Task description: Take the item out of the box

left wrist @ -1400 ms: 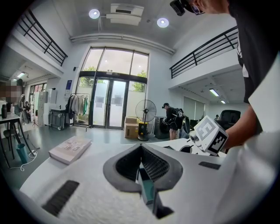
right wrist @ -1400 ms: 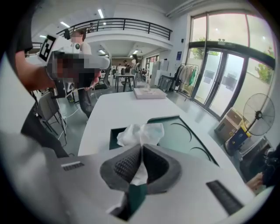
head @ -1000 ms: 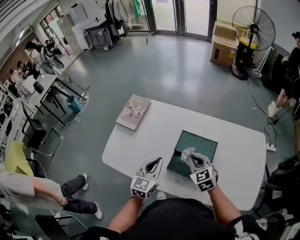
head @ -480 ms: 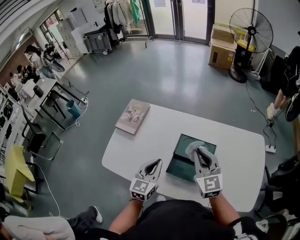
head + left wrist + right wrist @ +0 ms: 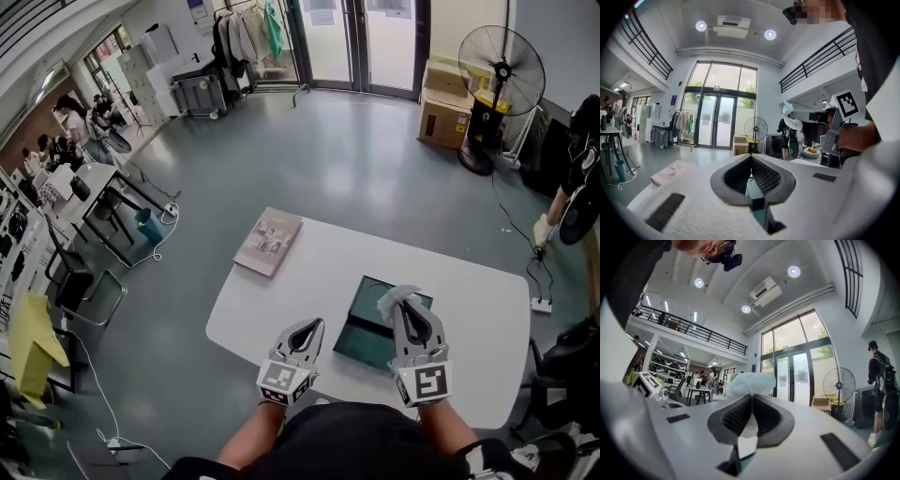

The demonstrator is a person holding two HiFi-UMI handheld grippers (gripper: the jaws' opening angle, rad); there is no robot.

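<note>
- Right gripper (image 5: 406, 306), held in a person's right hand, has its 2 jaws closed on a soft, crumpled white-and-pale-blue item (image 5: 394, 297); the right gripper view shows the item (image 5: 750, 382) pinched between the dark ribbed pads and bulging out beyond the tips.
- The item is up off the white table (image 5: 309, 281), over the far part of the dark green box (image 5: 366, 325), which lies open on the table in front of the person.
- From the left gripper view, the item (image 5: 790, 117) hangs above table level at the end of the right gripper.
- Left gripper (image 5: 304, 332) sits low at the table's near edge, just left of the box; its 2 jaws are together with nothing held between them.
- A flat printed book (image 5: 269, 242) lies on the table's far left corner, well apart from the box.
- A standing fan (image 5: 502, 67) is on the grey floor beyond the table, near the glass doors.
</note>
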